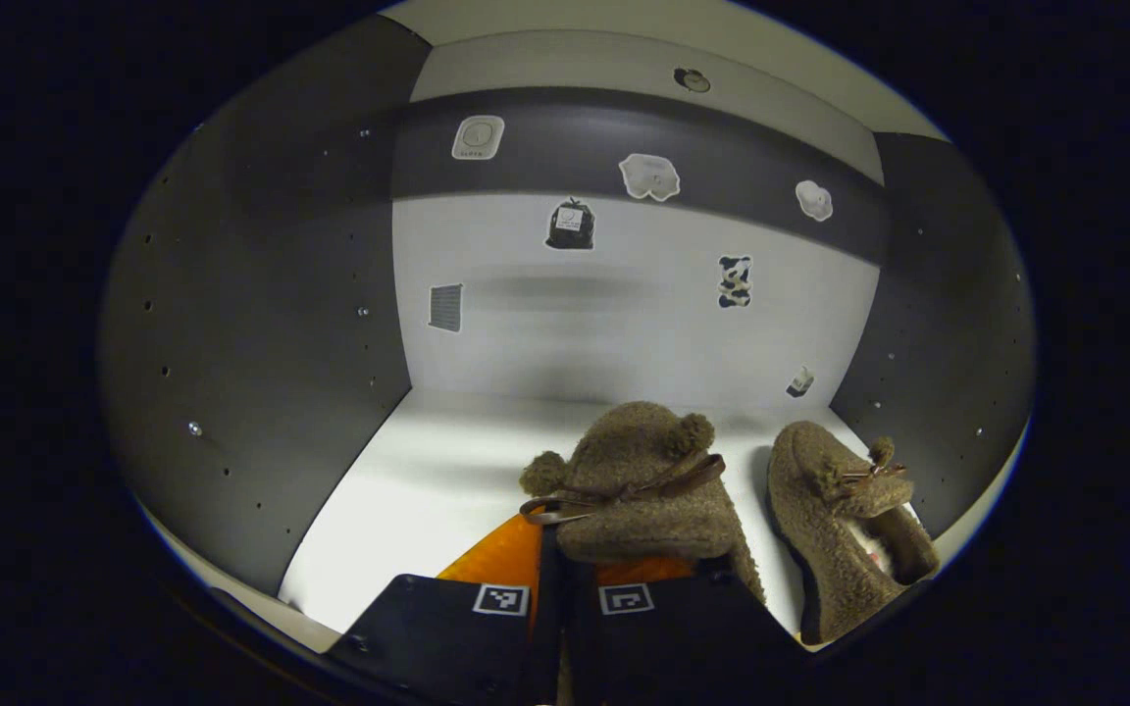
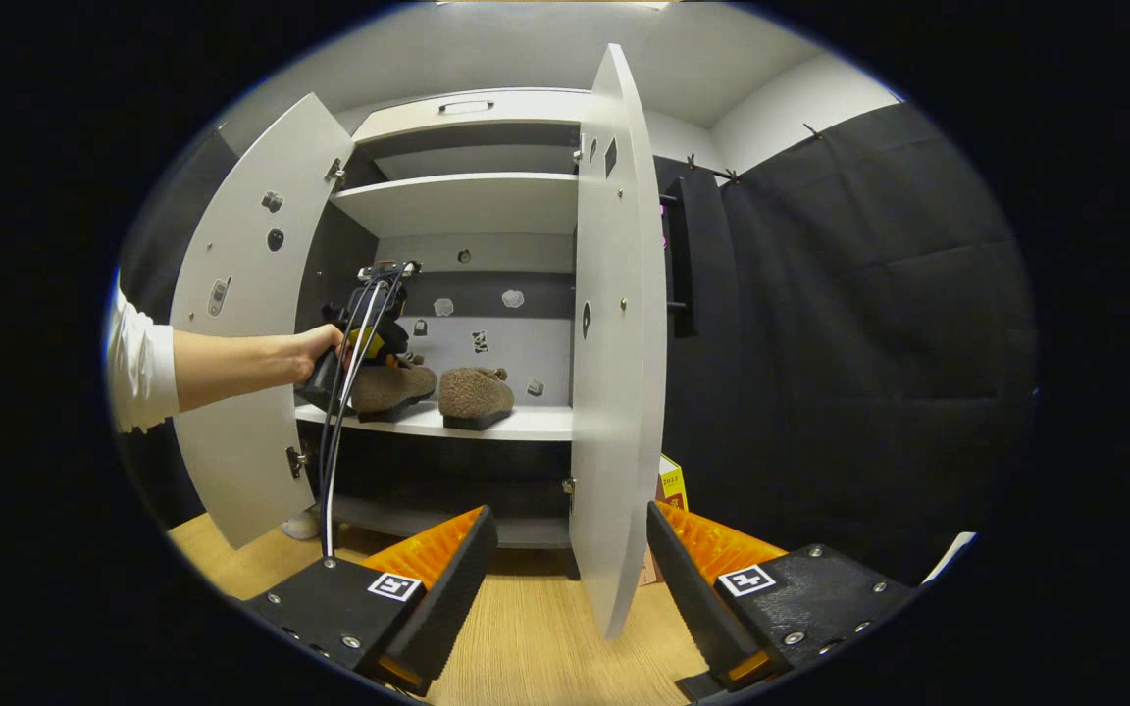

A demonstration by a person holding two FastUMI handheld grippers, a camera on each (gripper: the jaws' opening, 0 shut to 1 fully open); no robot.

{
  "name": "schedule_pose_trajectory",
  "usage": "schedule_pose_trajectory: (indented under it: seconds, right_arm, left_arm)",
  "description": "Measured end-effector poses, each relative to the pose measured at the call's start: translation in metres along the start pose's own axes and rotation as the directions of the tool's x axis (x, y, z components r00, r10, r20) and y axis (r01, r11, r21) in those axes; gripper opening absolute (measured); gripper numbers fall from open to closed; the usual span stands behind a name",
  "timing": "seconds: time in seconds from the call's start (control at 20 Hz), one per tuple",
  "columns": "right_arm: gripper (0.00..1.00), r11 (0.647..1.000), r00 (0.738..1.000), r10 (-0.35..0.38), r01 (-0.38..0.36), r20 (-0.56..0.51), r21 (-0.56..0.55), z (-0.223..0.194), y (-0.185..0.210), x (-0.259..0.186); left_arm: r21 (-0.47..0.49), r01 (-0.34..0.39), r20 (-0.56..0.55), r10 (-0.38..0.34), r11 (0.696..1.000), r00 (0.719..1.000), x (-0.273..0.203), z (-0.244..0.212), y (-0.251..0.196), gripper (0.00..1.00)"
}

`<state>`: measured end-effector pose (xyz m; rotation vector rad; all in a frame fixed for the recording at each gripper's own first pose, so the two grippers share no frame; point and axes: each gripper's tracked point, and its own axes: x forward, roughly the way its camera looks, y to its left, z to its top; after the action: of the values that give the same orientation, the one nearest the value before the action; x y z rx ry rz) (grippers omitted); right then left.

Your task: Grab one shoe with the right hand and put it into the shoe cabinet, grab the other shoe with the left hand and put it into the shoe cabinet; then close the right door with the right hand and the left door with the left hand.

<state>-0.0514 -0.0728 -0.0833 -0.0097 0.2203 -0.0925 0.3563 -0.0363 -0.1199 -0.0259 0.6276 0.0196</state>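
Placing the second shoe (image 1: 643,490) on the shelf (image 1: 428,490), left tool (image 1: 565,579) was clamped on it; right tool (image 2: 565,559) stood apart, release came next.

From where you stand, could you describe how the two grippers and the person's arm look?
Each gripper, left and right, has black finger blocks bearing square black-and-white markers. Cables run down from the left gripper's dark body. The person's sleeve is white.
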Motion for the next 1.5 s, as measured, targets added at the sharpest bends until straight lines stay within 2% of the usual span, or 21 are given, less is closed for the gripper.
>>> schedule_pose_trajectory:
  seconds: [0.1,0.25,0.45,0.5,0.55,0.65,0.7,0.8,0.95,1.2,1.35,1.45,1.5]
  right_arm:
    - [0.94,1.0,1.0,0.006,-0.006,-0.011,0.009,-0.001,0.003,0.004]
    - [0.94,1.0,1.0,0.022,-0.021,-0.016,0.017,-0.004,0.01,0.011]
    - [0.94,0.999,0.999,0.038,-0.038,-0.018,0.012,-0.006,0.017,0.017]
    - [0.94,0.999,0.999,0.042,-0.042,-0.019,0.013,-0.007,0.019,0.018]
    - [0.94,0.999,0.999,0.046,-0.046,-0.019,0.016,-0.007,0.02,0.02]
    - [0.94,0.998,0.998,0.055,-0.054,-0.017,0.021,-0.006,0.022,0.024]
    - [0.94,0.998,0.998,0.059,-0.059,-0.019,0.023,-0.007,0.024,0.026]
    - [0.94,0.997,0.997,0.068,-0.068,-0.021,0.023,-0.007,0.025,0.029]
    - [0.94,0.997,0.997,0.076,-0.075,-0.028,0.023,-0.008,0.027,0.033]
    - [0.94,0.995,0.995,0.093,-0.093,-0.032,0.024,-0.009,0.031,0.039]
    - [0.94,0.994,0.994,0.104,-0.103,-0.033,0.027,-0.008,0.035,0.044]
    - [0.94,0.994,0.994,0.109,-0.108,-0.026,0.025,-0.005,0.034,0.045]
    - [0.94,0.993,0.993,0.112,-0.111,-0.024,0.025,-0.005,0.036,0.045]
  left_arm:
    - [0.006,-0.002,0.006,0.002,1.0,1.0,0.002,0.001,0.0,0.18]
    - [0.01,-0.032,-0.002,0.032,0.999,0.999,0.005,-0.001,0.008,0.39]
    - [-0.01,-0.018,0.003,0.018,1.0,1.0,0.007,-0.003,0.01,0.52]
    - [-0.016,-0.015,0.004,0.015,1.0,1.0,0.007,-0.003,0.011,0.65]
    - [-0.023,-0.01,0.007,0.01,1.0,1.0,0.005,-0.002,0.012,0.72]
    - [-0.038,-0.019,0.03,0.02,0.999,0.999,0.001,0.003,0.016,0.8]
    - [-0.041,-0.024,0.028,0.026,0.999,0.999,-0.001,0.001,0.018,0.89]
    - [-0.063,-0.023,0.039,0.025,0.998,0.999,-0.007,0.001,0.02,0.95]
    - [-0.102,0.0,0.067,0.006,0.995,0.998,-0.019,0.001,0.021,0.99]
    - [-0.103,0.055,0.133,-0.041,0.993,0.99,-0.057,0.007,0.013,0.97]
    - [-0.062,0.1,0.22,-0.084,0.993,0.972,-0.094,0.021,0.002,0.97]
    - [-0.038,0.125,0.294,-0.109,0.991,0.95,-0.125,0.03,-0.005,0.99]
    - [-0.029,0.141,0.327,-0.124,0.99,0.937,-0.141,0.032,-0.009,0.97]
